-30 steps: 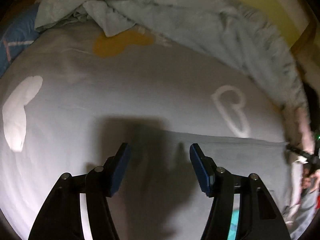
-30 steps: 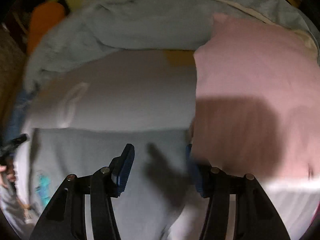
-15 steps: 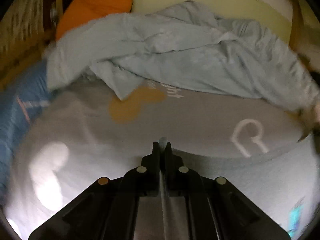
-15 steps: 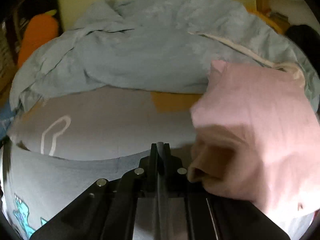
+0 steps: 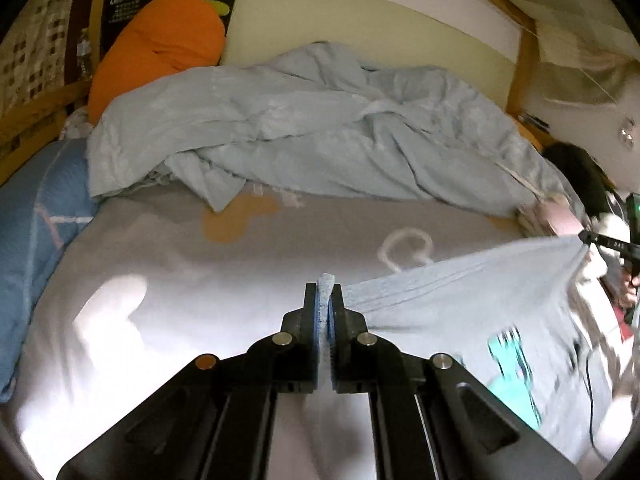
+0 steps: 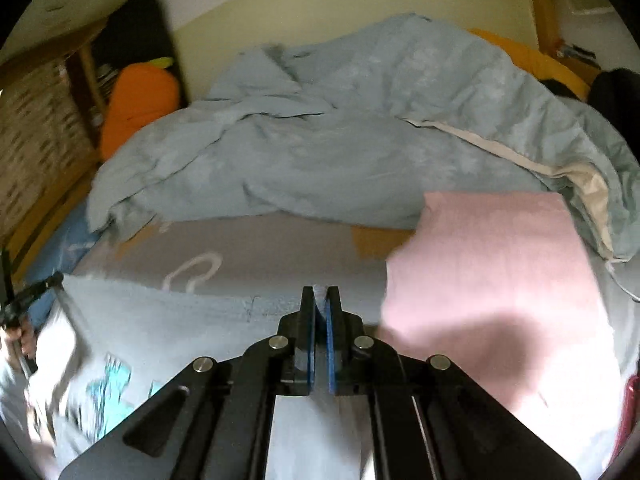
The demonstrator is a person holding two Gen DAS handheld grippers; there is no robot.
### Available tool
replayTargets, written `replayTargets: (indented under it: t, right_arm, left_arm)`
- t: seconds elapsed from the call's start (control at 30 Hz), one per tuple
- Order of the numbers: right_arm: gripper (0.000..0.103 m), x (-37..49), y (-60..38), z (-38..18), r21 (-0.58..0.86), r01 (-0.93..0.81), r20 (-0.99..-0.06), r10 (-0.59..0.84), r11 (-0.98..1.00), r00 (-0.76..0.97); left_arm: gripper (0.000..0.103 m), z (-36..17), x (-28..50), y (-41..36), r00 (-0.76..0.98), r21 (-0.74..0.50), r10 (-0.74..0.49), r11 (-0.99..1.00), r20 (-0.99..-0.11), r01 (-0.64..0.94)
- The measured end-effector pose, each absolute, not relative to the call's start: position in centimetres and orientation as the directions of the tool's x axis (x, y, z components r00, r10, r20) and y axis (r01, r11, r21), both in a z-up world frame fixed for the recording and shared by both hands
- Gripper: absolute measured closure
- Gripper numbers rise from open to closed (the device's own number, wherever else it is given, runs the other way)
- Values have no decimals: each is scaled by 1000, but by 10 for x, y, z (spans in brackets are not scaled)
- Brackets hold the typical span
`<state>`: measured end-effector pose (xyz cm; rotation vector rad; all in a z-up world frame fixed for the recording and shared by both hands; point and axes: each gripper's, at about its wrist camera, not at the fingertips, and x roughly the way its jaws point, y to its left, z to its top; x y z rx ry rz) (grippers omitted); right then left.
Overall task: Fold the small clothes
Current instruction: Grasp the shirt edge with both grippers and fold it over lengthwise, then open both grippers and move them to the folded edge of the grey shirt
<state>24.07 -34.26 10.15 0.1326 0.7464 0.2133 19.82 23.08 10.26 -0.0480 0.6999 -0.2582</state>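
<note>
Left wrist view | my left gripper (image 5: pixel 325 308) pinches grey garment (image 5: pixel 460 304) edge | my right gripper (image 6: pixel 319 312) clamps the opposite corner | garment stretched above the bed (image 5: pixel 180 280), probably for folding over

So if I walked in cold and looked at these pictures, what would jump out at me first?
Probably the grey garment with a teal print, stretched in the air between the two hand-held grippers, the left and the right, each pinching an edge of it. Behind it, a rumpled light blue duvet is heaped across the bed, with an orange carrot-shaped pillow in the far left corner and folded pink cloth on the right.
</note>
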Motion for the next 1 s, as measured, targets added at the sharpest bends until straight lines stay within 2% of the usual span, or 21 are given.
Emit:
replayTargets:
  t: [0.2,0.37,0.43,0.47,0.53,0.6,0.67,0.8,0.9,1.0]
  right_arm:
    - [100,153,-341,79,185,-132,-713,225,974,664]
    - [100,114,-337,47,181,-131,-775,224,975,591]
    - [99,108,-339,35,179,-117,-807,214,977,550]
    - [99,101,-343,34,175,-99,-815,201,979,543]
    - [86,88,-351,37,167,-84,-807,185,982,560]
    - [76,76,-360,48,151,-68,-795,162,986,585]
    - [69,65,-368,63,133,-62,-776,143,989,615]
    - [64,70,-361,83,73,-65,-740,98,995,665]
    - [54,91,-331,75,37,-131,-780,111,991,615]
    - [54,114,-310,52,-73,-80,-832,-16,994,555]
  left_arm:
    - [100,82,122,235,662,-187,-301,953,-687,239]
    - [99,44,90,227,584,-144,-252,963,-772,225]
    - [96,35,82,226,556,-139,-234,968,-798,209]
    - [91,36,77,227,555,-129,-225,970,-801,206]
    - [77,44,65,230,572,-115,-213,973,-792,202]
    - [58,56,54,235,593,-128,-225,971,-773,201]
    - [52,69,47,238,617,-140,-235,970,-751,199]
    - [49,78,59,232,653,-139,-222,974,-725,176]
    - [47,60,88,222,596,-111,-175,983,-784,144]
    - [47,30,110,213,529,-34,-70,996,-846,76]
